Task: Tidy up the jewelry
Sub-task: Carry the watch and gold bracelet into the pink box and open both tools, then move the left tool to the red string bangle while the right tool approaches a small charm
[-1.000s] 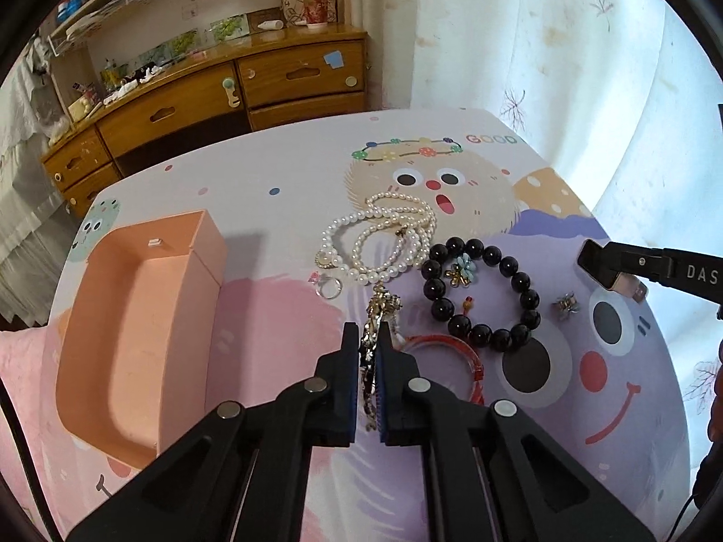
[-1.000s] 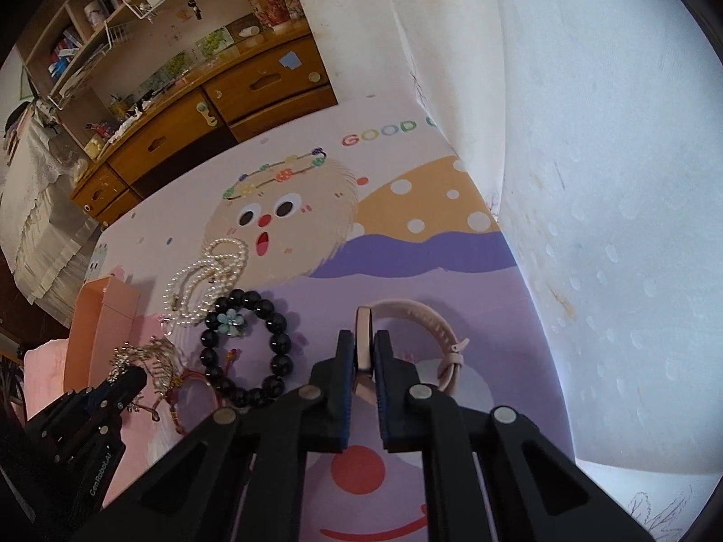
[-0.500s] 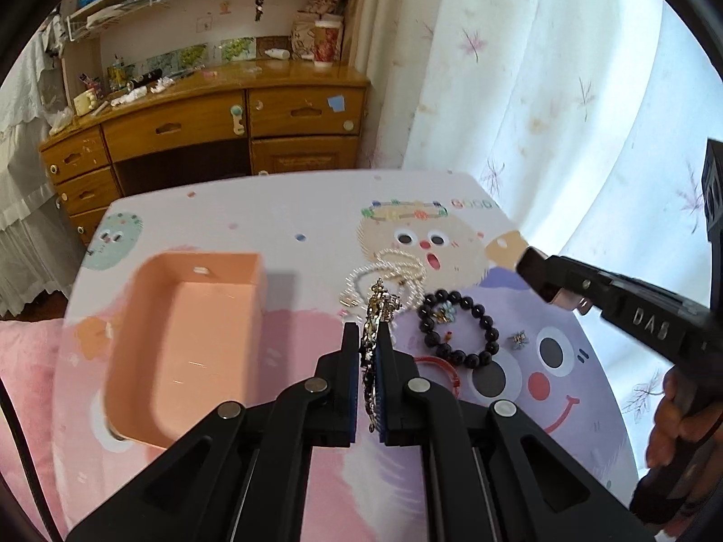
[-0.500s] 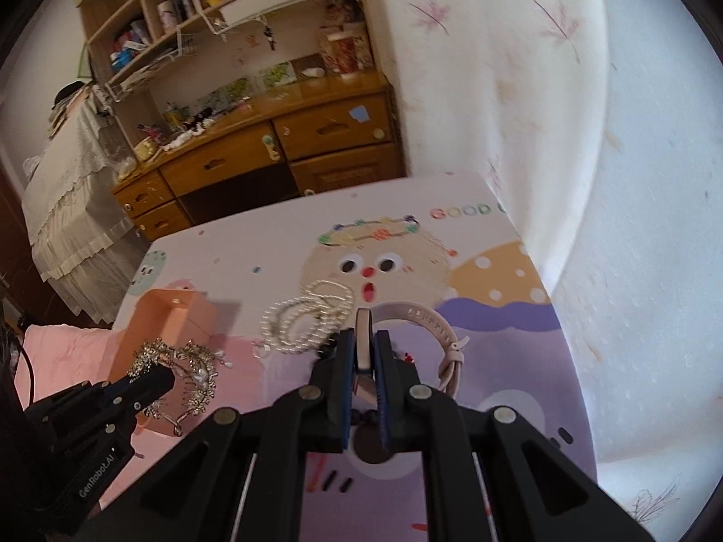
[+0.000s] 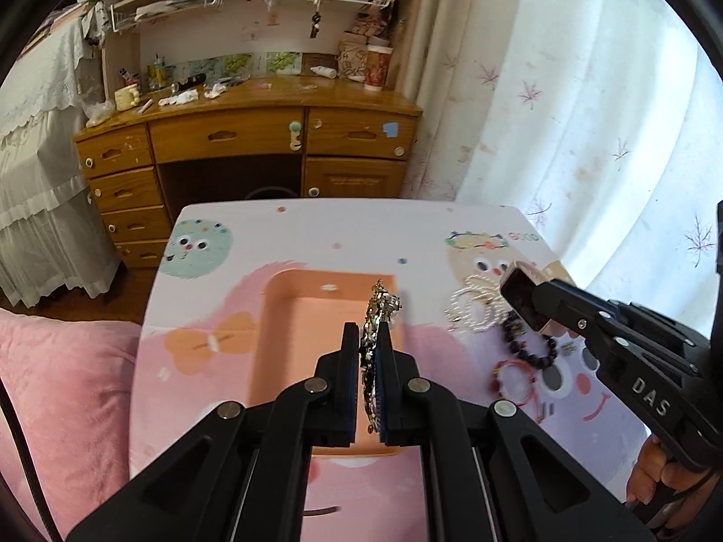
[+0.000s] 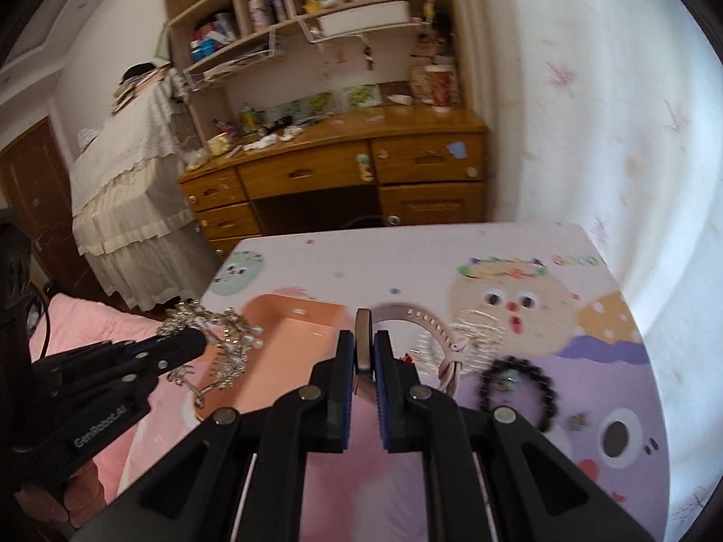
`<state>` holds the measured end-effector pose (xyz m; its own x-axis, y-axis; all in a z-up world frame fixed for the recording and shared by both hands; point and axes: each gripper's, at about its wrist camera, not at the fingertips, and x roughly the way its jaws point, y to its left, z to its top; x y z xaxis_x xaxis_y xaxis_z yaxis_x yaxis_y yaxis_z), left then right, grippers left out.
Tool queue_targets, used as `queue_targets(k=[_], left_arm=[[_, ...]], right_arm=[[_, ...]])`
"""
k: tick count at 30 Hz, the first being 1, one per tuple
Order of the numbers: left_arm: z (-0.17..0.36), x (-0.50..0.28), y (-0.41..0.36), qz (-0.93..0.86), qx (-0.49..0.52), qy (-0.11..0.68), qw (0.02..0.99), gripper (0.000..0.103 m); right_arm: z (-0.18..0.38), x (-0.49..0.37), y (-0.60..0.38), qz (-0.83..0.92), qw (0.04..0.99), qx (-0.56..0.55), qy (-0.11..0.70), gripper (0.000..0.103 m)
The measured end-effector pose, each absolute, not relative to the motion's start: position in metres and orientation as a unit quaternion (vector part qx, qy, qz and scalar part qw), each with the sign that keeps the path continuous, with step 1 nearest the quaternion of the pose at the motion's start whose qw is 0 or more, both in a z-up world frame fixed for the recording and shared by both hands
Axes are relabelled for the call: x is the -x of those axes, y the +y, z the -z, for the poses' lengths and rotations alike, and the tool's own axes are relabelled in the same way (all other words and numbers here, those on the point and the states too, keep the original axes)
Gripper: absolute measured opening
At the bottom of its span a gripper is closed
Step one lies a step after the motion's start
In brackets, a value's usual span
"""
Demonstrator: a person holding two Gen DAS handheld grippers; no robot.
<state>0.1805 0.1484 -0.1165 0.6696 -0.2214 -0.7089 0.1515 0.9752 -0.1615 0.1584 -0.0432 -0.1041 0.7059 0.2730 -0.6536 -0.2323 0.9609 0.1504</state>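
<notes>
Rhinestone tiara (image 5: 378,316) is clamped in your left gripper (image 5: 369,338) over the pink box (image 5: 289,343) (looks airborne). Your right gripper (image 6: 364,352) pinches a pink smartwatch (image 6: 420,323).

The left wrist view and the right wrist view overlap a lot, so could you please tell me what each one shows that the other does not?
Only the left wrist view shows the red bracelet on the table and the watch's dark face. Only the right wrist view shows the crystal tiara spread out sideways and the watch's curved pink strap. Both show the left gripper shut on the tiara, the right gripper shut on the pink watch, the peach box, the pearl necklace and the black bead bracelet.
</notes>
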Motion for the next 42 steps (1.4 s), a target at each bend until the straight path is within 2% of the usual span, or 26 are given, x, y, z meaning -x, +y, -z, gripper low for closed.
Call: queue_targets(k=[9, 18, 21, 23, 24, 27, 29, 31, 32, 35, 42], left_arm=[[0.153, -0.197, 0.201, 0.127, 0.073, 0.422, 0.895, 0.004], [0.164, -0.201, 0.216, 0.163, 0.084, 0.429, 0.885, 0.004], [0.165, -0.204, 0.213, 0.170, 0.083, 0.436, 0.880, 0.015], [0.164, -0.204, 0.213, 0.174, 0.089, 0.438, 0.878, 0.029], [0.163, -0.204, 0.214, 0.173, 0.090, 0.436, 0.878, 0.031], [0.162, -0.203, 0.217, 0.156, 0.084, 0.438, 0.881, 0.046], [0.162, -0.203, 0.219, 0.142, 0.084, 0.444, 0.881, 0.063], [0.160, -0.202, 0.221, 0.128, 0.081, 0.450, 0.880, 0.064], [0.159, -0.201, 0.221, 0.124, 0.078, 0.451, 0.880, 0.064], [0.155, -0.199, 0.215, 0.111, 0.062, 0.458, 0.880, 0.070], [0.150, -0.186, 0.184, 0.113, 0.046, 0.478, 0.870, 0.075]], right_arm=[[0.115, -0.149, 0.034, -0.157, 0.929, 0.023, 0.335, 0.009], [0.123, -0.141, 0.066, -0.149, 0.933, 0.041, 0.324, 0.009], [0.126, -0.143, 0.069, -0.155, 0.930, 0.029, 0.331, 0.009], [0.131, -0.147, 0.069, -0.157, 0.924, 0.023, 0.347, 0.009], [0.133, -0.148, 0.069, -0.155, 0.923, 0.024, 0.352, 0.011], [0.132, -0.145, 0.068, -0.141, 0.925, 0.028, 0.352, 0.023], [0.131, -0.145, 0.062, -0.131, 0.925, 0.020, 0.355, 0.034], [0.130, -0.145, 0.048, -0.115, 0.924, -0.008, 0.365, 0.052], [0.129, -0.147, 0.042, -0.109, 0.923, -0.019, 0.367, 0.054], [0.126, -0.151, 0.016, -0.083, 0.915, -0.088, 0.385, 0.056], [0.137, -0.153, -0.044, -0.003, 0.867, -0.227, 0.444, 0.056]])
